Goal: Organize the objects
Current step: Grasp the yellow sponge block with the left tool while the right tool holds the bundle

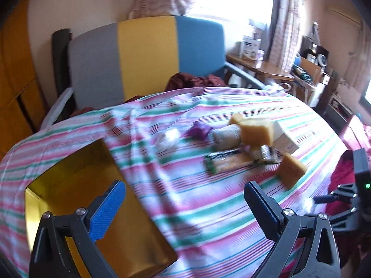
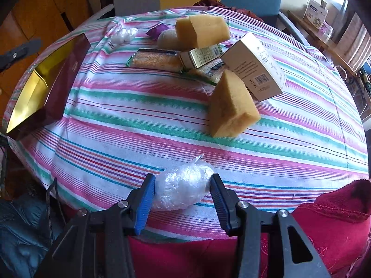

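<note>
Right wrist view, bottom centre: the right gripper is closed on a clear plastic-wrapped bundle, with a blue pad pressing on each side of it, at the near edge of the striped cloth that covers the worktop. Above it, right of centre, a yellow sponge stands on end, touching a white carton that leans behind it. Higher up sits a second yellow sponge resting on a heap with a biscuit packet and a small gold-edged box. A second wrapped bundle and a purple wrapper lie near the top, left of the heap. At the left edge lies an open dark red box with a gold lining, nothing visible inside it. A red cloth fills the lower right corner. Left wrist view, blurred: the left gripper is open, its jaws wide apart with nothing between them, hanging over the striped cloth with its left finger above the gold-lined box in the lower left. The heap of sponges and packets lies right of centre, and a chair back in grey, yellow and blue stands behind the worktop.
</note>
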`<state>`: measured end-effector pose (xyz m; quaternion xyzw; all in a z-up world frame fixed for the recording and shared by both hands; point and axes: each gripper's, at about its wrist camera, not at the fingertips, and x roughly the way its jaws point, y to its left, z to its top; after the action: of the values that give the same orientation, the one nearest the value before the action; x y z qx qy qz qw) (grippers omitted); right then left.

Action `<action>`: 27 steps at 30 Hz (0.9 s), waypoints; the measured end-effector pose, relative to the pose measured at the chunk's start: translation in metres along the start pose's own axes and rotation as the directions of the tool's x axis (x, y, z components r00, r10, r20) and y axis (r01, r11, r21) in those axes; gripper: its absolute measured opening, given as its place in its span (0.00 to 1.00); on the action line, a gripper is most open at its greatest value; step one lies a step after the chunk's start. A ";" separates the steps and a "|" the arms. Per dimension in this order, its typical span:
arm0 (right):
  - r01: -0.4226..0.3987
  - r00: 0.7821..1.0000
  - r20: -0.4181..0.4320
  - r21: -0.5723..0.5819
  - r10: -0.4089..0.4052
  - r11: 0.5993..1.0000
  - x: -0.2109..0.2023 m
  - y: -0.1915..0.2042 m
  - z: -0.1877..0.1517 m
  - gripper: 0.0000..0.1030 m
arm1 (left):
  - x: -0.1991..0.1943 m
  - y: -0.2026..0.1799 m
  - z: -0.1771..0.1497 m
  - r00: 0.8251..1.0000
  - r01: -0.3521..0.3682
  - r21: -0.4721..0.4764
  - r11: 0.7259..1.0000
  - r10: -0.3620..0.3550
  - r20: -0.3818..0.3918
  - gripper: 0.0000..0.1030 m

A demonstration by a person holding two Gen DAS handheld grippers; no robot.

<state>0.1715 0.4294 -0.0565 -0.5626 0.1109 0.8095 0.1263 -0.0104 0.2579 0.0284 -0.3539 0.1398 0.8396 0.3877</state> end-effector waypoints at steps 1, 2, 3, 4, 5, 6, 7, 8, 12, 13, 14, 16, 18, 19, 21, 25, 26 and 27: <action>-0.006 1.000 0.005 0.004 0.006 1.000 0.000 0.000 0.000 0.47 | 0.004 -0.007 0.005 1.000 0.012 0.010 1.000 -0.012 0.001 1.00; -0.011 1.000 0.010 0.007 0.011 1.000 -0.001 -0.001 0.000 0.47 | 0.010 -0.016 0.012 0.999 0.033 0.020 0.999 -0.033 -0.001 1.00; -0.015 1.000 0.013 0.010 0.015 1.000 -0.002 -0.002 0.000 0.47 | 0.015 -0.023 0.017 0.999 0.052 0.025 0.998 -0.052 -0.002 1.00; -0.021 1.000 0.017 0.012 0.021 1.000 -0.003 -0.003 0.000 0.47 | 0.021 -0.030 0.023 0.998 0.070 0.030 0.997 -0.070 -0.003 1.00; -0.027 0.999 0.020 0.014 0.027 1.000 -0.003 -0.004 0.000 0.47 | 0.027 -0.038 0.029 0.996 0.087 0.041 0.995 -0.086 -0.005 1.00; -0.033 0.999 0.023 0.018 0.033 0.999 -0.004 -0.004 -0.001 0.47 | 0.035 -0.048 0.034 0.994 0.105 0.061 0.993 -0.105 -0.013 1.00; -0.041 0.999 0.027 0.023 0.040 0.999 -0.005 -0.005 -0.001 0.47 | 0.043 -0.056 0.039 0.993 0.115 0.078 0.990 -0.114 -0.020 1.00; -0.048 0.998 0.031 0.027 0.047 0.998 -0.007 -0.007 -0.002 0.47 | 0.050 -0.064 0.042 0.993 0.120 0.095 0.988 -0.119 -0.024 1.00; -0.067 0.997 0.040 0.046 0.065 0.997 -0.008 -0.010 -0.002 0.47 | 0.082 -0.089 0.056 0.989 0.141 0.144 0.980 -0.134 -0.056 1.00; -0.071 0.997 0.041 0.049 0.069 0.996 -0.008 -0.011 -0.002 0.47 | 0.089 -0.092 0.059 0.988 0.152 0.144 0.978 -0.144 -0.061 1.00; -0.072 0.997 0.041 0.051 0.070 0.996 -0.007 -0.011 -0.002 0.47 | 0.096 -0.095 0.062 0.985 0.167 0.140 0.976 -0.159 -0.067 1.00; -0.076 0.997 0.038 0.054 0.074 0.996 -0.007 -0.011 -0.001 0.47 | 0.112 -0.099 0.069 0.981 0.185 0.125 0.975 -0.175 -0.085 1.00; -0.080 0.996 0.035 0.052 0.078 0.995 -0.006 -0.011 -0.001 0.47 | 0.126 -0.103 0.074 0.976 0.202 0.118 0.972 -0.191 -0.102 1.00; -0.083 0.996 0.033 0.051 0.082 0.995 -0.006 -0.011 0.000 0.47 | 0.131 -0.105 0.076 0.976 0.204 0.119 0.972 -0.192 -0.104 1.00; -0.090 0.996 0.029 0.050 0.088 0.995 -0.005 -0.011 0.000 0.47 | 0.142 -0.108 0.080 0.974 0.212 0.128 0.969 -0.199 -0.109 1.00; -0.102 0.995 0.022 0.055 0.101 0.993 -0.004 -0.012 0.000 0.47 | 0.165 -0.116 0.084 0.965 0.240 0.150 0.959 -0.220 -0.140 1.00; -0.103 0.995 0.021 0.056 0.102 0.993 -0.004 -0.012 0.000 0.47 | 0.169 -0.117 0.084 0.964 0.242 0.156 0.958 -0.220 -0.147 1.00; -0.105 0.994 0.020 0.058 0.104 0.993 -0.004 -0.013 0.000 0.47 | 0.175 -0.118 0.084 0.961 0.253 0.161 0.954 -0.229 -0.156 1.00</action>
<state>0.1770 0.4410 -0.0533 -0.5451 0.1630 0.8161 0.1015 -0.0411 0.4752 -0.0296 -0.3881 0.1966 0.7438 0.5074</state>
